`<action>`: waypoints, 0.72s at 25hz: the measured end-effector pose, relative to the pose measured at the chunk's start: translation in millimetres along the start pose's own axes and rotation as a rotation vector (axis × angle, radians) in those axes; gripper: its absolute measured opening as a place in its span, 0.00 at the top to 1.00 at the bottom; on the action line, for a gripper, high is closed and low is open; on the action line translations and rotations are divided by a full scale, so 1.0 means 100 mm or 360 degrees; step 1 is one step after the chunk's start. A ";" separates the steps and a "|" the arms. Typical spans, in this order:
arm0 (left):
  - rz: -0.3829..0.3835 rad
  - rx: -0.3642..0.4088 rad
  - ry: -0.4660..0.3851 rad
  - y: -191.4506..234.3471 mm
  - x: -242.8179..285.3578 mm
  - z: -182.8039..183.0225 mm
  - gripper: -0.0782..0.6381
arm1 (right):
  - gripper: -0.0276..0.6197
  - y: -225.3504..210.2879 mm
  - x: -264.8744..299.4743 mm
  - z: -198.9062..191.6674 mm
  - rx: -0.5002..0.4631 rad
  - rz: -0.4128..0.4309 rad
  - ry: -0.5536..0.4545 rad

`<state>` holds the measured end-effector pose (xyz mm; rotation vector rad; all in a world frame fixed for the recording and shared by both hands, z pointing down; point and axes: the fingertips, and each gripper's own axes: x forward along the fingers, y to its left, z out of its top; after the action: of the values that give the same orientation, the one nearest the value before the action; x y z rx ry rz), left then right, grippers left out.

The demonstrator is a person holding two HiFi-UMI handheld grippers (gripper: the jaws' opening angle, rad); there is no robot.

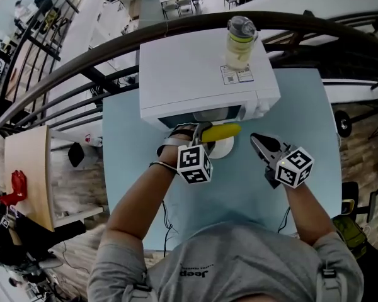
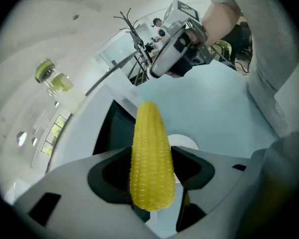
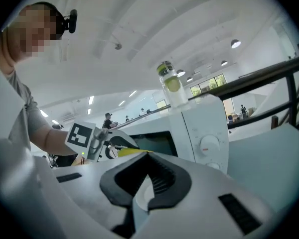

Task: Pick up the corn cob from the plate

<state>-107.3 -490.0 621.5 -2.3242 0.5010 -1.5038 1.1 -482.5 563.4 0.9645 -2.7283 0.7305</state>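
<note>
A yellow corn cob (image 1: 223,131) is held off the small white plate (image 1: 225,150), which sits on the table in front of the microwave. My left gripper (image 1: 205,131) is shut on the cob's thick end. In the left gripper view the cob (image 2: 150,158) runs lengthwise between the jaws, with the plate (image 2: 188,142) below and behind it. My right gripper (image 1: 259,142) hovers to the right of the plate, shut with nothing in it. In the right gripper view its tips (image 3: 146,155) meet, and the cob (image 3: 128,152) shows beyond them.
A white microwave (image 1: 195,74) stands at the back of the light blue table (image 1: 302,118), with a bottle of lemon water (image 1: 239,43) on top. Its dark door window (image 2: 114,126) faces the plate. A black railing (image 1: 82,61) curves behind the table.
</note>
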 end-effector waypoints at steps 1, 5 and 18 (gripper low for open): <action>0.0028 0.0001 -0.0021 0.06 -0.10 0.05 0.52 | 0.93 0.02 0.00 0.12 -0.0039 -0.0015 -0.0019; 0.0155 0.0009 -0.0084 0.34 -0.53 0.19 0.52 | 0.93 0.16 -0.02 0.59 -0.0136 -0.0060 -0.0115; 0.0507 0.0105 -0.0250 1.05 -1.95 0.58 0.52 | 0.93 0.90 -0.35 1.77 -0.0382 -0.0177 -0.0378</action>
<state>-140.8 -489.1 394.8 -2.1662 0.7268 -1.1634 -25.3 -490.9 363.5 1.1993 -2.8439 0.2755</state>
